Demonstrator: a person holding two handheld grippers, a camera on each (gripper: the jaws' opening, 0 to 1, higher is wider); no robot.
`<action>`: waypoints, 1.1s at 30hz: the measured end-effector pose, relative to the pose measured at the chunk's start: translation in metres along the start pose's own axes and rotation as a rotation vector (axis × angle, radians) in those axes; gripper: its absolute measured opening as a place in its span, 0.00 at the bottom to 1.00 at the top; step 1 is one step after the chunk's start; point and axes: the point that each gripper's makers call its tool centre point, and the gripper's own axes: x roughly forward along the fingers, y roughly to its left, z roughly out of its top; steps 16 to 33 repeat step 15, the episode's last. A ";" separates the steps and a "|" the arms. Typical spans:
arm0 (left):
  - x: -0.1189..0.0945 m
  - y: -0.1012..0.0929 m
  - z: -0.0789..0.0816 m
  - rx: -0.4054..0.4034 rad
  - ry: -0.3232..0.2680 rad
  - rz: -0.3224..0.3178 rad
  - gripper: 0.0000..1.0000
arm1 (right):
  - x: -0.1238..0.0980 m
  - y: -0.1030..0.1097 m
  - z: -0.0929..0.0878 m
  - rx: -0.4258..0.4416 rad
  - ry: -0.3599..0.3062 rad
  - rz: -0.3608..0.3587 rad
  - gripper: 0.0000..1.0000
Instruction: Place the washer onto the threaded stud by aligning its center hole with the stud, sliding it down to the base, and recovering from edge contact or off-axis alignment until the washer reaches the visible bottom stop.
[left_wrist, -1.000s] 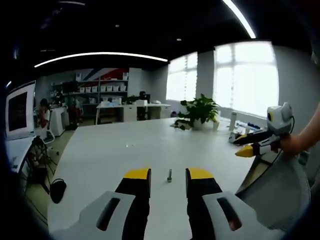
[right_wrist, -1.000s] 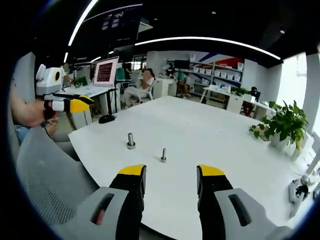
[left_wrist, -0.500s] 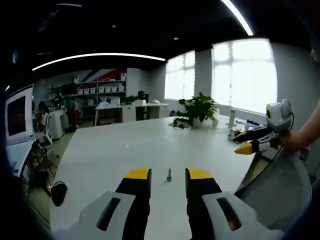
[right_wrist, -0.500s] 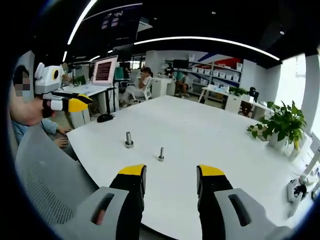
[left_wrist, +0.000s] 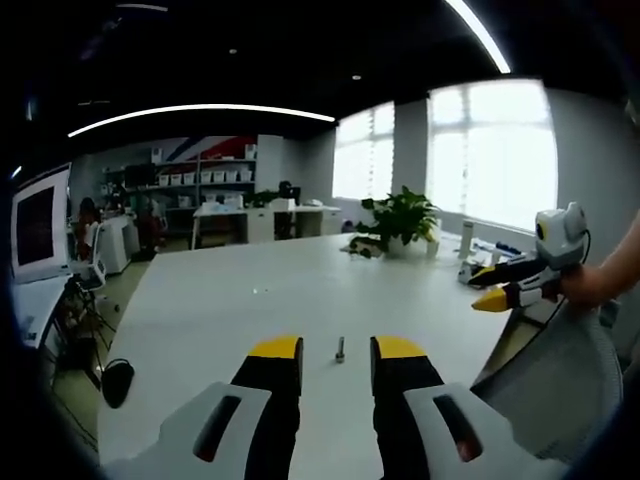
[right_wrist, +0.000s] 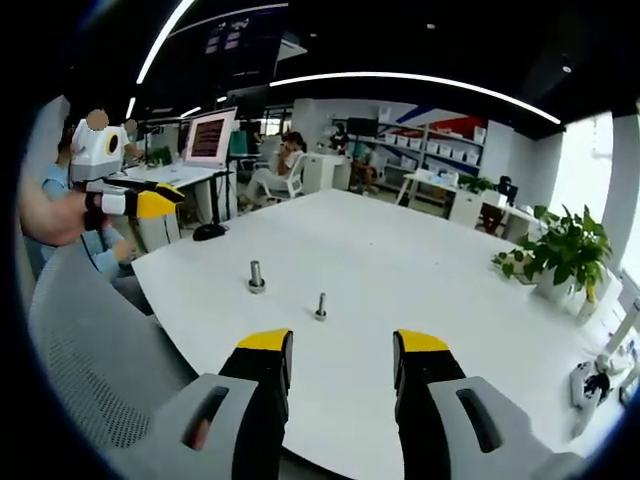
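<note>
Two upright metal studs stand on the white table. The taller stud has a wide base; the thinner stud stands to its right, nearer my jaws. My right gripper hovers open over the table's near edge, nothing between its yellow-tipped fingers. My left gripper is open too, and a small stud shows on the table in the gap between its fingers. Each gripper also appears in the other's view, held by a hand off the table: right gripper, left gripper.
A grey mesh chair back sits between me and the table edge. A potted plant and small items stand at the table's far side. Desks, a monitor, shelves and seated people fill the room behind.
Both views have shifted slightly with the hands. The left gripper sits a little higher in the right gripper view. The studs stand as before.
</note>
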 end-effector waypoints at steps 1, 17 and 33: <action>0.000 0.000 -0.001 0.001 0.002 0.001 0.25 | 0.000 0.000 -0.001 0.000 0.003 -0.002 0.42; 0.002 0.003 -0.004 -0.039 0.011 -0.006 0.24 | 0.001 -0.010 -0.004 0.011 0.009 -0.029 0.42; 0.002 0.003 -0.004 -0.039 0.011 -0.006 0.24 | 0.001 -0.010 -0.004 0.011 0.009 -0.029 0.42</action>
